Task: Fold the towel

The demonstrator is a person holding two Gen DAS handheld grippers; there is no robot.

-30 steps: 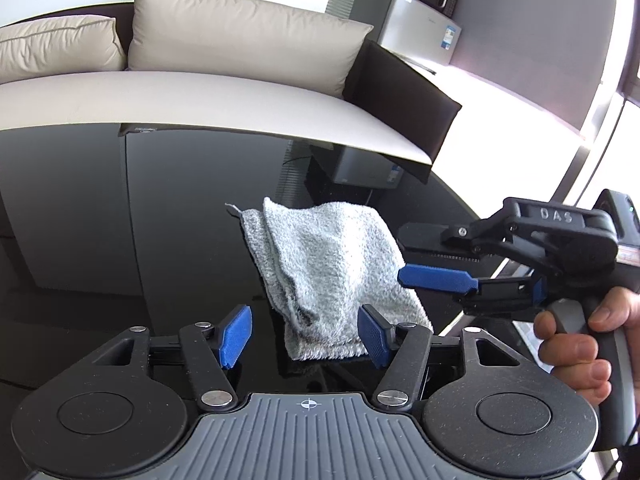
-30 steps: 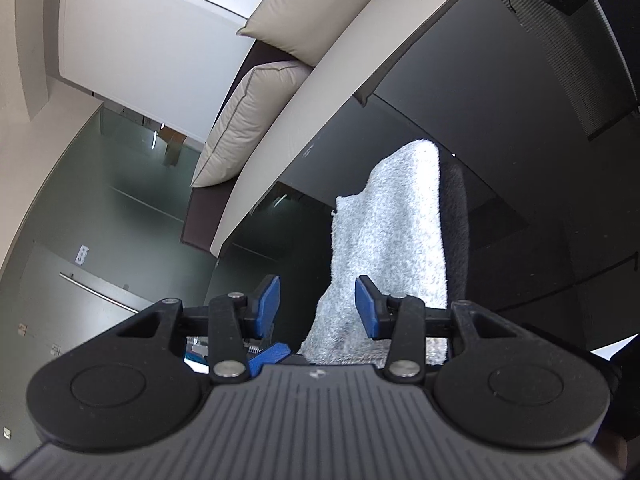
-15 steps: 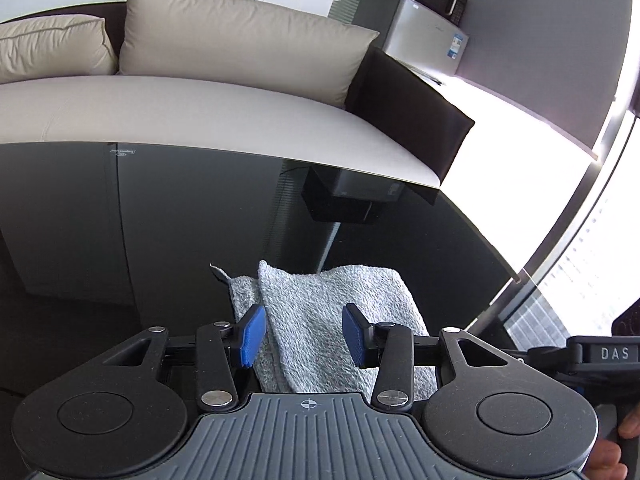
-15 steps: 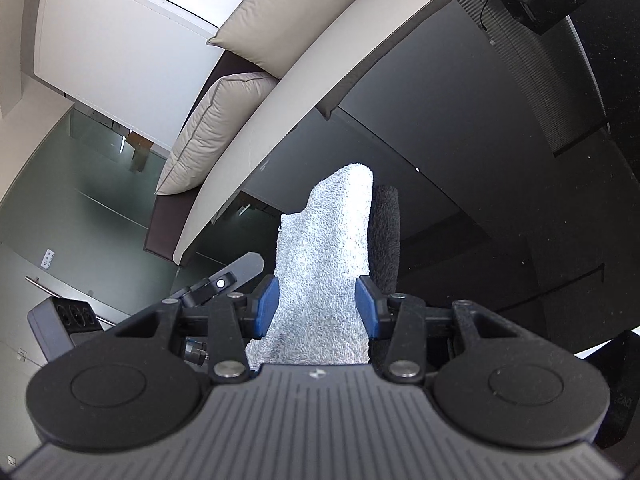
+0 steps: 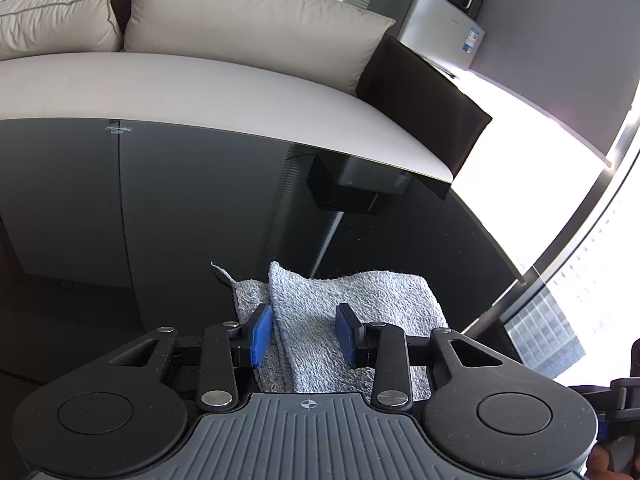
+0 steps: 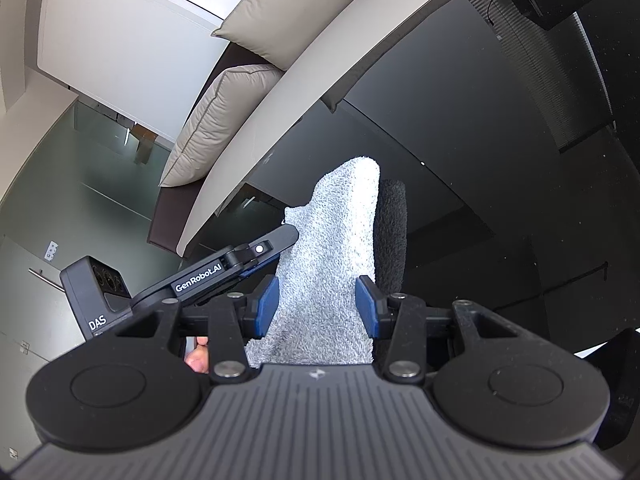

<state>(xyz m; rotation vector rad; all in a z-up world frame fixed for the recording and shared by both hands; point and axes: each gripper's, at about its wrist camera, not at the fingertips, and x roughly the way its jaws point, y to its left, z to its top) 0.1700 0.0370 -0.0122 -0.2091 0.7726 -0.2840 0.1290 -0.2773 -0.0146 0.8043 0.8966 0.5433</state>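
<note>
A grey terry towel (image 5: 352,308) lies folded on the glossy black table (image 5: 160,220), a small tag corner sticking out at its far left. My left gripper (image 5: 306,332) is open, its blue pads astride the towel's near left part, right over it. In the right wrist view the same towel (image 6: 336,248) runs away from me as a narrow strip. My right gripper (image 6: 316,306) is open with its pads on either side of the towel's near end. The left gripper's body (image 6: 224,270) shows beside the towel there.
A beige sofa (image 5: 200,80) with cushions runs along the table's far edge. A dark box (image 5: 344,188) shows past that edge. A fridge and microwave (image 5: 436,16) stand at the back right. A bright window lies to the right.
Both grippers have moved in over the towel and lower. My left gripper's jaws have narrowed around the towel's left part. The right gripper has dropped out of the left view.
</note>
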